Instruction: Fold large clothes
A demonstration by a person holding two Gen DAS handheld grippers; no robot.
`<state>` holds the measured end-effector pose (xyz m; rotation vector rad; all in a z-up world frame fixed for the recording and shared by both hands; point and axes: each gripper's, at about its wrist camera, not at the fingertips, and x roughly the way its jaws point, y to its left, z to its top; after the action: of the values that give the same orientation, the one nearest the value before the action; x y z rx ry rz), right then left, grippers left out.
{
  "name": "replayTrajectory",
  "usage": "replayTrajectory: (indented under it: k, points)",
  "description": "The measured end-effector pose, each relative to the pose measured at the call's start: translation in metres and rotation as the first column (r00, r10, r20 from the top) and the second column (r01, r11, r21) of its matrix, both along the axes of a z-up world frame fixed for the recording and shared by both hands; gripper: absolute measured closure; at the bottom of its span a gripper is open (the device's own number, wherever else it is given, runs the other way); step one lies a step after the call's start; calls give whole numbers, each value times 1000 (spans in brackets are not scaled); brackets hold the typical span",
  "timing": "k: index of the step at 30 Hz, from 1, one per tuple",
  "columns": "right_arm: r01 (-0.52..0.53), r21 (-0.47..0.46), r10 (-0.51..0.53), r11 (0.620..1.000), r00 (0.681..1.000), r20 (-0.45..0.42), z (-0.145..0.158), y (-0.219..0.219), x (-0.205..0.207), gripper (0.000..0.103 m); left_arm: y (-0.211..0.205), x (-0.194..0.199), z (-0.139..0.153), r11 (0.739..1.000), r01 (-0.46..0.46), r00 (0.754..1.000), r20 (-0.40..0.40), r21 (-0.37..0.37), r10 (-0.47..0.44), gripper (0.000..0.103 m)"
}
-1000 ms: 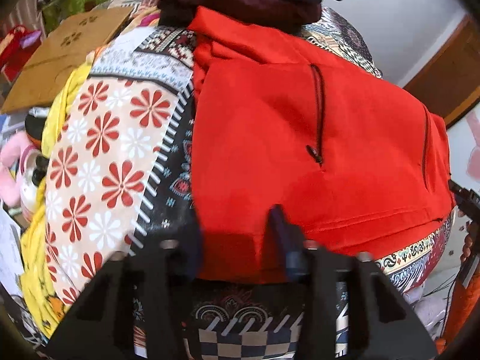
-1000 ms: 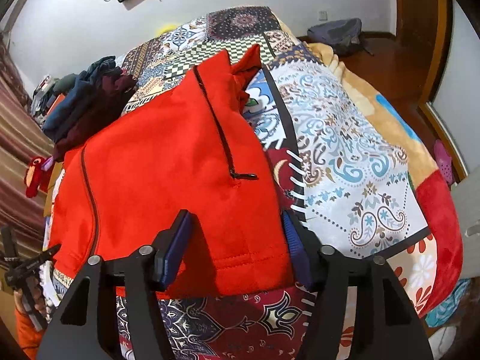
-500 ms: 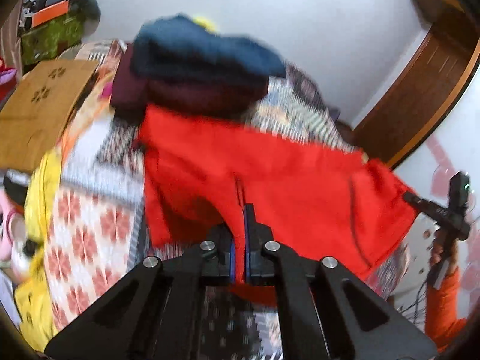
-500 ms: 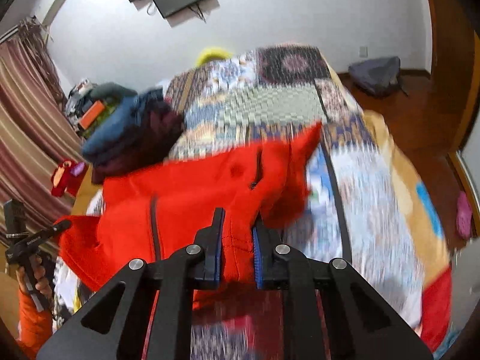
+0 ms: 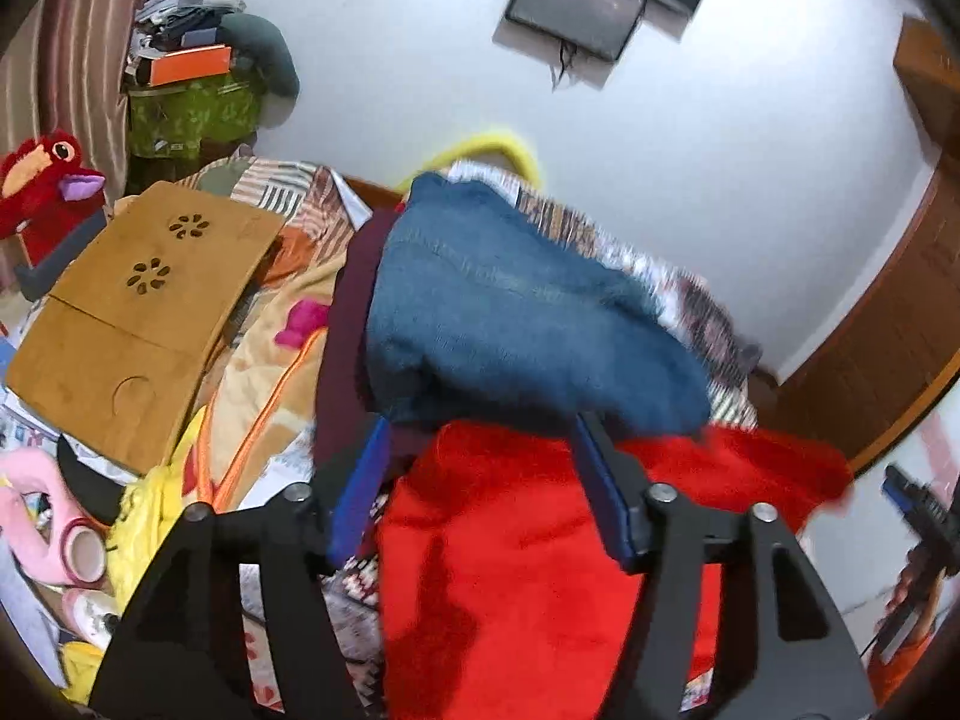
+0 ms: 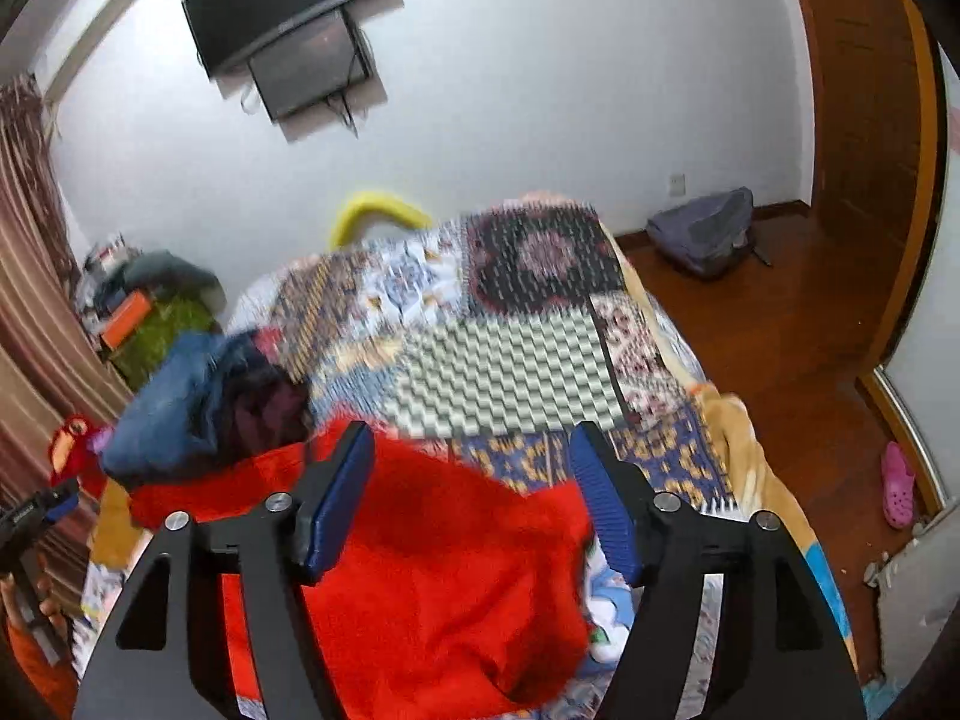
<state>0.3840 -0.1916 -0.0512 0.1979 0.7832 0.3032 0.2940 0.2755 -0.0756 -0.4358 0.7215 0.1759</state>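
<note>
You have just let go: both the left gripper (image 5: pixel 480 480) and the right gripper (image 6: pixel 471 492) pinched the red garment (image 6: pixel 432 570) half a second ago, and their jaws have just been opening, so they now stand spread with nothing pressed between the pads. The red garment lies on the patchwork bedspread (image 6: pixel 504 378), folded over, its far edge just beside the stack of folded clothes (image 5: pixel 510 312), blue on top. That fold looks laid. Your next move is probably to check the edges, then regrip for another fold.
</note>
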Motion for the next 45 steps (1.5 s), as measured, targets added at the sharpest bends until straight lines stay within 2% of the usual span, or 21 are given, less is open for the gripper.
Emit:
replayTrajectory:
  k: [5, 10, 12, 14, 17, 18, 19, 20, 21, 22, 23, 25, 27, 31, 35, 37, 41, 45]
  points:
    - [-36, -18, 32, 999, 980, -196, -53, -6, 5, 38, -2, -12, -51, 998, 47, 991, -119, -51, -53, 40]
    - [-20, 34, 32, 999, 912, -408, -114, -14, 11, 38, -18, -24, -114, 986, 83, 961, -249, -146, -118, 40]
    - [-1, 55, 25, 999, 898, -439, -125, -14, 12, 35, -25, -28, -135, 977, 92, 946, -290, -191, -146, 41]
    - [-9, 55, 31, 998, 914, -404, -124, -8, 9, 35, -31, -33, -153, 971, 87, 936, -314, -223, -156, 40]
    - [-74, 69, 96, 995, 910, -404, -124, 8, 5, 38, -40, -38, -166, 954, 89, 939, -296, -285, -176, 41]
    - [-86, 62, 103, 994, 912, -398, -124, 13, 3, 45, -43, -40, -168, 950, 88, 945, -278, -301, -175, 41]
    - [-97, 52, 109, 994, 912, -396, -125, 18, 1, 64, -46, -40, -167, 949, 91, 946, -270, -303, -177, 41]
    - [-102, 58, 117, 993, 907, -404, -126, 20, 0, 74, -49, -40, -167, 950, 95, 947, -267, -297, -179, 44]
    - [-98, 73, 120, 992, 904, -411, -128, 19, -1, 80, -52, -39, -166, 952, 100, 947, -266, -289, -180, 50]
    - [-87, 89, 116, 992, 907, -404, -126, 17, -3, 83, -53, -38, -164, 953, 104, 947, -264, -284, -182, 66]
    - [-79, 95, 110, 992, 915, -387, -123, 15, -3, 83, -53, -38, -162, 953, 105, 948, -262, -283, -183, 82]
    - [-72, 116, 109, 991, 928, -355, -112, 9, -12, 85, -48, -41, -155, 946, 110, 954, -236, -306, -187, 90]
    - [-80, 143, 124, 986, 935, -332, -100, 6, -19, 86, -44, -46, -143, 949, 111, 962, -209, -294, -177, 92]
    - [-116, 123, 144, 986, 956, -257, -71, 3, -55, 87, -44, -63, -106, 961, 146, 972, -145, -236, -183, 93]
    - [-106, 167, 147, 980, 955, -257, -70, -14, -88, 87, -49, -85, -84, 971, 172, 974, -121, -163, -193, 93]
    - [-91, 155, 130, 984, 956, -263, -77, -24, -105, 87, -50, -94, -87, 973, 177, 971, -135, -151, -198, 93]
    - [-40, 184, 93, 982, 953, -287, -93, -48, -126, 87, -45, -111, -116, 971, 177, 958, -200, -158, -207, 91]
    - [7, 154, 36, 988, 962, -271, -92, -63, -135, 87, -35, -115, -147, 990, 104, 949, -286, -100, -129, 88]
